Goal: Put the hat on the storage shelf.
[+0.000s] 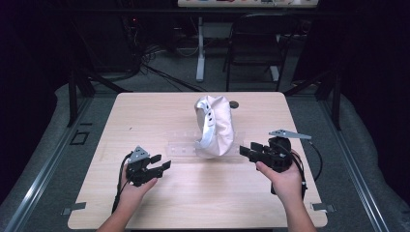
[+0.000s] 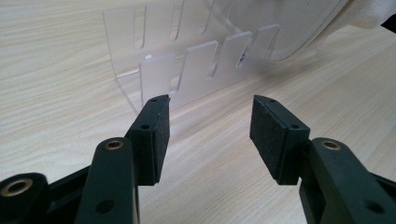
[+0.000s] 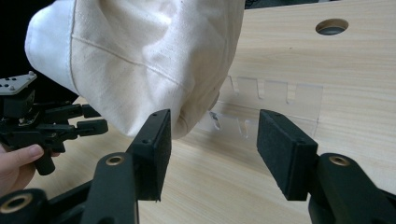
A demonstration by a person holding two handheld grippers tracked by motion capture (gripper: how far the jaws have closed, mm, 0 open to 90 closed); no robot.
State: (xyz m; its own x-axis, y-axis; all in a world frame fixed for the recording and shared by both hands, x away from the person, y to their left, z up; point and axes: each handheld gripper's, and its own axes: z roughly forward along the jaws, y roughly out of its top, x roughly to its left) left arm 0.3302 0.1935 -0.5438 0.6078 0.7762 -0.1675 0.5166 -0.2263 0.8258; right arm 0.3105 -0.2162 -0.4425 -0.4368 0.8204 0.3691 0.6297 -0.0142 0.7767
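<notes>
Both grippers, left [image 1: 162,164] and right [image 1: 247,151], had jaws apart; between them a white cap [image 1: 215,126] sat on a clear slotted rack [image 2: 187,60], whose slots the left gripper view revealed.

No text, label, brand, number or sign can be read anywhere in these views: neither on the pale cloth cap [image 1: 215,126], nor on the clear slotted stand [image 2: 187,65], nor on the wooden desk [image 1: 193,193] that carries them.
</notes>
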